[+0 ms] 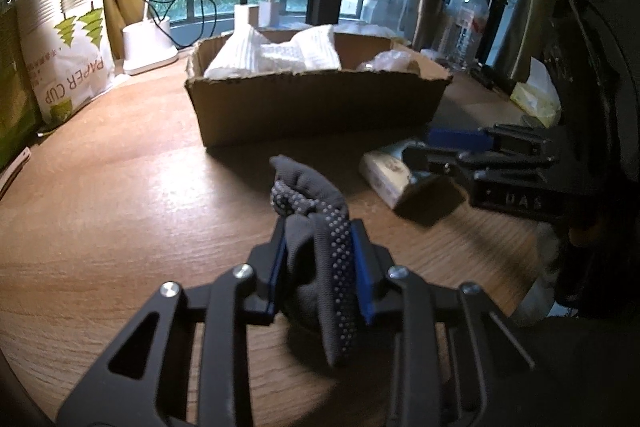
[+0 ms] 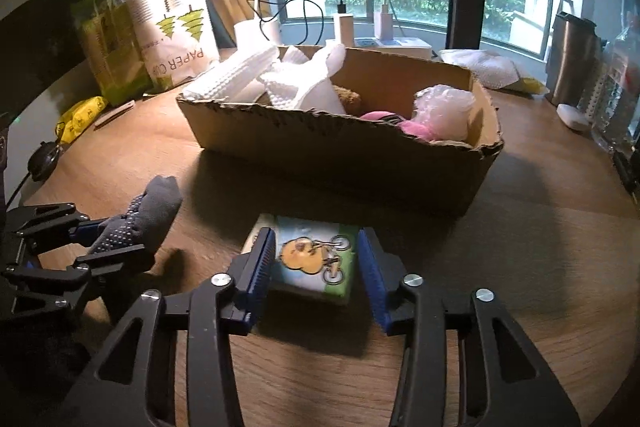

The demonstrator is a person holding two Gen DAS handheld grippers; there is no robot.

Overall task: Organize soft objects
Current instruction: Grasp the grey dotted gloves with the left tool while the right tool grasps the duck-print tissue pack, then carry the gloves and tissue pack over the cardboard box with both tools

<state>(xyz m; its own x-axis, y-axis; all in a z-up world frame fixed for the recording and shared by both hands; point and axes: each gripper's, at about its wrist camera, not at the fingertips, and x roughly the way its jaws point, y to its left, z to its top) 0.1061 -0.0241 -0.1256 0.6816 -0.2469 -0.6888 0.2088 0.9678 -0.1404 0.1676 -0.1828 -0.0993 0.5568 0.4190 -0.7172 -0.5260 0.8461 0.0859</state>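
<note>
left gripper (image 1: 318, 267): pads pinching grey dotted sock (image 1: 320, 227), lifted above wooden table (image 1: 120, 207). right gripper (image 2: 316, 267): fingers straddling tissue pack (image 2: 308, 259), whether pressing it, cannot tell. cardboard box (image 2: 340, 155) ahead of both, holding white foam sheets (image 2: 280, 83), pink item (image 2: 416, 129).

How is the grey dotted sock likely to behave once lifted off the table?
The grey dotted sock probably flops: it bunches and droops between the left tool. Its rubbery dots likely resist slipping. It looks light and unbreakable.
</note>
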